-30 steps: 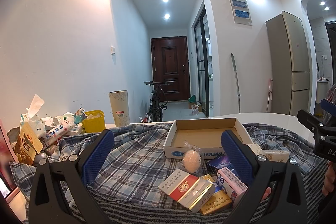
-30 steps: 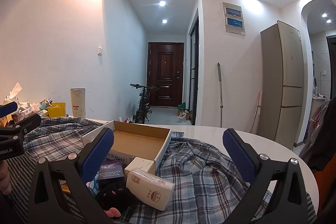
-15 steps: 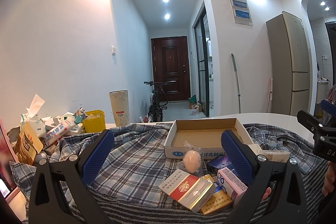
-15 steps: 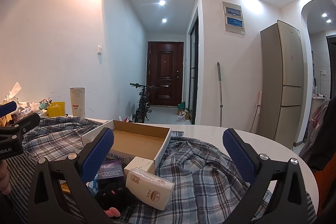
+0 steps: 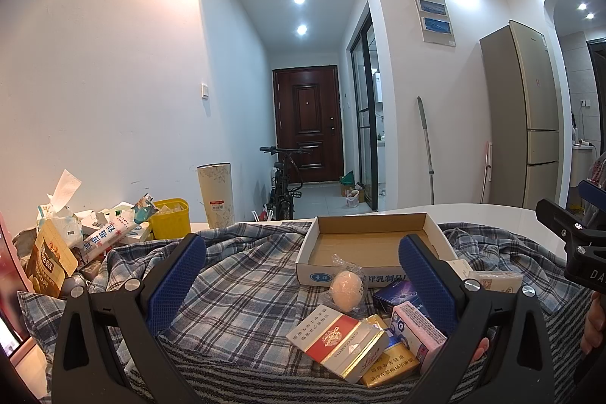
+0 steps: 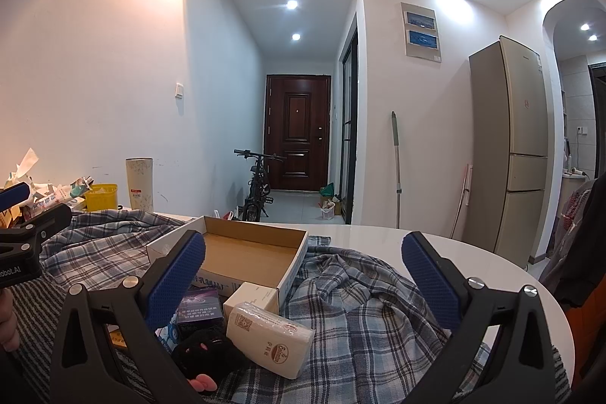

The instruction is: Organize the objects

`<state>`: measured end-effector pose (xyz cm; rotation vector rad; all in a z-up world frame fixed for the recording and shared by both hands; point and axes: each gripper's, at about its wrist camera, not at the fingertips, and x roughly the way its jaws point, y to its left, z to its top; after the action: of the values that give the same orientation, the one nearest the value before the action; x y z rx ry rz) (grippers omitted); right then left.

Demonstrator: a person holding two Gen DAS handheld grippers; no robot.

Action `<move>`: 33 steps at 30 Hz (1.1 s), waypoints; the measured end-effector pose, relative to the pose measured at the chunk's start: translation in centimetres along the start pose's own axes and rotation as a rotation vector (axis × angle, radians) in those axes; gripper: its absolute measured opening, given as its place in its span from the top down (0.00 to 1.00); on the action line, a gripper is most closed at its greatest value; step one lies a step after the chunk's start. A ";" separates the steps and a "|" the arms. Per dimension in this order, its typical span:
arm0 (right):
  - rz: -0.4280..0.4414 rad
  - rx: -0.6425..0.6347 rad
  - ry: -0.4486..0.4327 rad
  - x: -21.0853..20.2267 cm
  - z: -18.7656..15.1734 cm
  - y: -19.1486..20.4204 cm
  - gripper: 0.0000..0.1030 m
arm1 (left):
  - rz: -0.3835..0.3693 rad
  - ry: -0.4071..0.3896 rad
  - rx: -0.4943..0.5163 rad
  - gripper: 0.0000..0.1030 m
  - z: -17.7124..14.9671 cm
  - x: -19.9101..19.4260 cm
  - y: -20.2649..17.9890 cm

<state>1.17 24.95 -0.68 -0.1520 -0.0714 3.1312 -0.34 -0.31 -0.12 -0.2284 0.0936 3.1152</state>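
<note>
Blue-padded jaws stand wide apart on both tools, and neither has hold of anything: the left gripper [image 5: 299,271] and the right gripper [image 6: 303,267] both hang above a heap of small goods, which looks like the pause before a first pick.

Nearest the left camera lie a red-and-white cigarette pack [image 5: 335,341], a gold pack [image 5: 390,364] under it and a pink box [image 5: 418,328] just beside. A wrapped egg [image 5: 345,284] rests a little beyond, touching the front wall of the cardboard tray [image 5: 341,273].

Only the right wrist view shows a black plush toy [image 6: 210,353] and a cream tissue pack [image 6: 270,337], which the left camera barely catches. It also gives a purple box [image 6: 199,301] and a white carton [image 6: 250,298] pressed against the tray's near corner.

Everything sits on a rumpled plaid cloth [image 5: 235,290] spread over a white table [image 6: 378,239]. The tray appears empty, so it is likely the place meant for the heap; being open-topped and close by, it allows short lifts.

Farther left, seen best from the left wrist, a separate clutter includes a yellow tub [image 5: 168,224] and a tall paper cylinder [image 5: 215,194].
</note>
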 end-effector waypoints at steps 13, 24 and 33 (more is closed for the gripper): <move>0.000 0.000 0.001 0.0 0.0 0.0 0.00 | 0.000 0.000 0.000 0.00 0.0 0.0 0.0; 0.000 0.001 0.000 0.0 0.1 0.0 0.00 | -0.003 -0.001 -0.001 0.00 -0.1 0.0 0.1; -0.001 0.002 -0.004 -0.1 -0.1 -0.1 0.00 | -0.006 0.007 -0.027 0.00 -0.6 0.0 0.9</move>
<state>1.23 25.04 -0.74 -0.1452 -0.0688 3.1303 -0.29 -1.25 -0.62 -0.2391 0.0512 3.1114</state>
